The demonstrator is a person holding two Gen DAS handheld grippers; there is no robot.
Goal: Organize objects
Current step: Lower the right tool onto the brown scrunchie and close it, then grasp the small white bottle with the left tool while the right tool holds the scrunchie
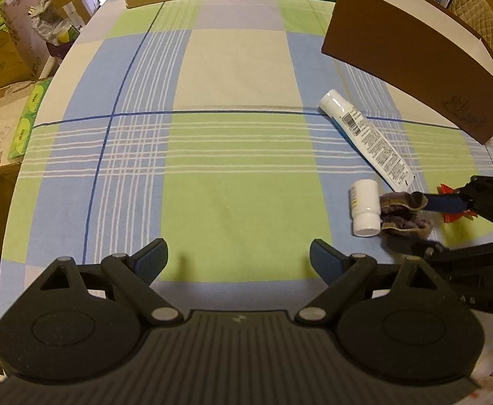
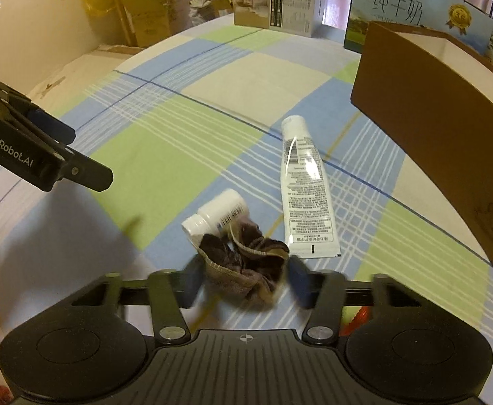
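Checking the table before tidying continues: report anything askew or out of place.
The white bottle lies tipped on its side against a crumpled brown sock. The white tube lies flat beside them, outside the brown box. No spill shows.

Green, blue and cream plaid cloth (image 1: 233, 141) with white and dark blue lines, white tube (image 1: 368, 138) with black print, white bottle (image 1: 364, 207), brown-purple sock (image 2: 246, 266), brown box (image 1: 415, 67), black tongs with blue pads (image 1: 153, 258)

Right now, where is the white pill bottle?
The pill bottle lies on the tablecloth, touching the crumpled cloth, left of the tube.
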